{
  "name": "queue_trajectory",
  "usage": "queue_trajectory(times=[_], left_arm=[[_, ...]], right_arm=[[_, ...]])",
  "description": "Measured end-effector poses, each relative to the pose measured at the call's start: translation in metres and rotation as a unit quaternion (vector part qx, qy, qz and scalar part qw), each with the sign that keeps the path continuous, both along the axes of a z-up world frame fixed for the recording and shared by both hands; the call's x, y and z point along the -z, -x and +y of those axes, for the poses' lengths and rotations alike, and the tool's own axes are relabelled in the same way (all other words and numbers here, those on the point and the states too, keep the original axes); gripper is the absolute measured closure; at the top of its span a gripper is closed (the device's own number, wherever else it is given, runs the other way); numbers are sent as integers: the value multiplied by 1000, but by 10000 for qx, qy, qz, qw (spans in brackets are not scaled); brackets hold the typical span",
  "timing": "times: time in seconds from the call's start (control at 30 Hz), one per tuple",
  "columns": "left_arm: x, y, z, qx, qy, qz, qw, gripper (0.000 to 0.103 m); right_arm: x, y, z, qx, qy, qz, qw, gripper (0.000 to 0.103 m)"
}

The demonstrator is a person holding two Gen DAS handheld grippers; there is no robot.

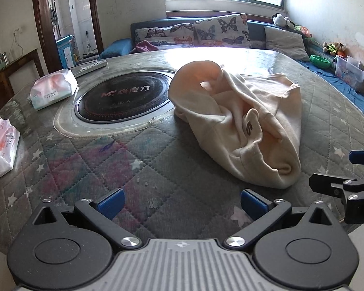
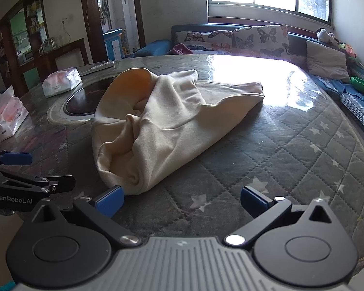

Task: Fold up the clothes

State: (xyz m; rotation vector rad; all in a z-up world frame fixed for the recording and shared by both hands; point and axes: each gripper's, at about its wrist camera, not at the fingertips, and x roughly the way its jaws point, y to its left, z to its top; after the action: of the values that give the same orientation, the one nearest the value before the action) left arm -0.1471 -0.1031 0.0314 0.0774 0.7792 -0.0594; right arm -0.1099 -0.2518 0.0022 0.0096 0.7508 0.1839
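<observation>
Lying crumpled on surface [image 2: 291, 145], cream garment [image 2: 162, 123] running near-left to far-right, nearer spread, empty right gripper [image 2: 180, 200] than spread left gripper [image 1: 180, 201].

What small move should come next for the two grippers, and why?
Probably bring the right gripper forward to take the near edge of the cream garment. Both grippers are open and hold nothing; the left gripper has only quilted table cover between its fingers. The garment lies crumpled, still unfolded, so it first needs spreading.
</observation>
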Motion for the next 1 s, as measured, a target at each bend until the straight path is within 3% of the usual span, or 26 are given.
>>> queue_trajectory(times=[1.0], left_arm=[[-1,2,-8,76,-64,31,9999,0]], right_arm=[[-3,4,1,10,-36,-46,10000,0]])
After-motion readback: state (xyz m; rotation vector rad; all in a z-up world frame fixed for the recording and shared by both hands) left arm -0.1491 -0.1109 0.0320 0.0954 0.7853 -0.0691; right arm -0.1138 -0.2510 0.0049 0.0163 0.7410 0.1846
